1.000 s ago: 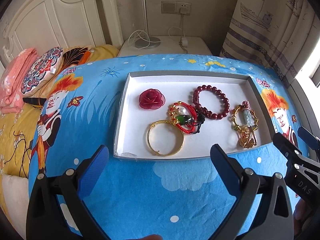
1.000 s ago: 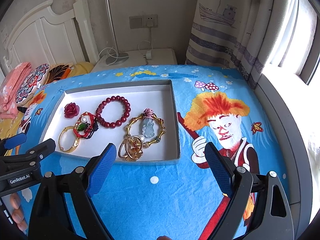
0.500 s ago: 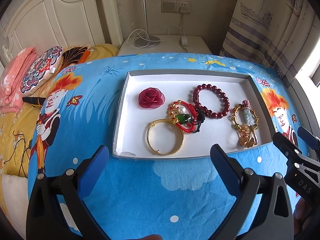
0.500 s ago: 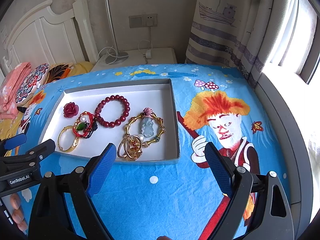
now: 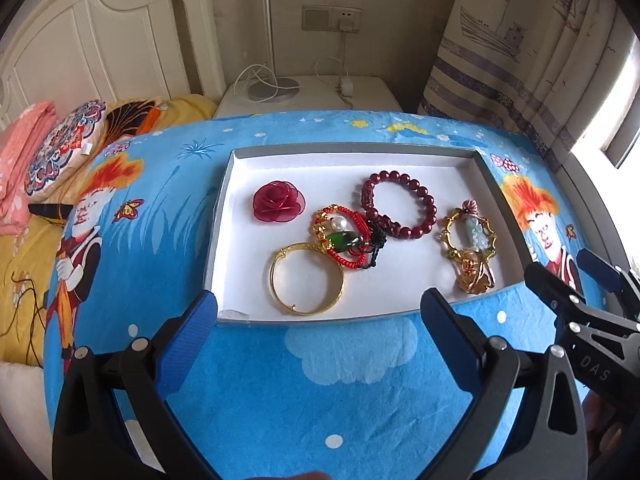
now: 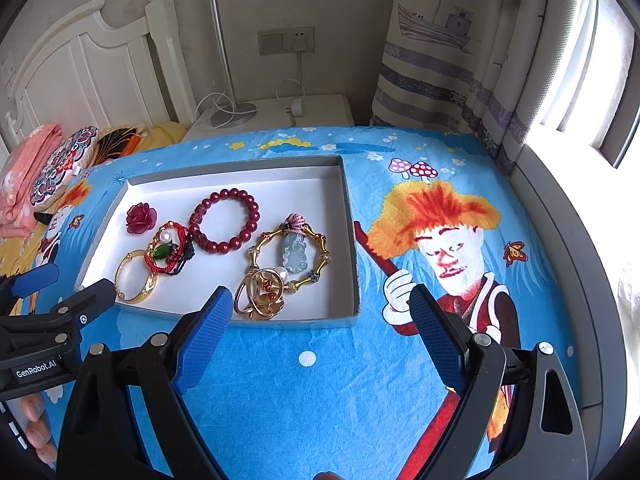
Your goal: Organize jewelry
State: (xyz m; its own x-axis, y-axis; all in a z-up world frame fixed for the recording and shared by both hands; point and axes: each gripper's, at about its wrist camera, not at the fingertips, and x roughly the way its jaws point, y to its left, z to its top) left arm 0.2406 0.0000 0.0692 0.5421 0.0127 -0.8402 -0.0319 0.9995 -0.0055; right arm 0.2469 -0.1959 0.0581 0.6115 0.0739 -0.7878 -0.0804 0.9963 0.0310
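A shallow grey tray [image 5: 484, 168] [image 6: 352, 240] with a white floor lies on the blue cartoon bedspread. Inside are a red fabric rose [image 5: 279, 201] [image 6: 141, 218], a gold bangle [image 5: 306, 283] [image 6: 134, 282], a red cord bracelet with a green stone [image 5: 344, 240] [image 6: 168, 250], a dark red bead bracelet [image 5: 398, 204] [image 6: 224, 220], a gold bracelet with a pale jade pendant [image 5: 472, 234] [image 6: 294, 250] and a gold ring piece [image 5: 474, 276] [image 6: 262, 294]. My left gripper [image 5: 320, 320] hangs open before the tray's near rim. My right gripper [image 6: 322, 326] is open near the tray's front right corner.
A white headboard [image 5: 80, 48], pink folded cloth [image 5: 20, 152] and a patterned cushion [image 5: 60, 144] sit at the left. A white nightstand [image 5: 304, 92] with a lamp base and charger stands behind the bed. A striped curtain [image 6: 460, 60] and window ledge [image 6: 568, 240] border the right.
Both views have shifted slightly; the tray sits a little higher in the left wrist view. No jewelry has moved and both grippers stay open.
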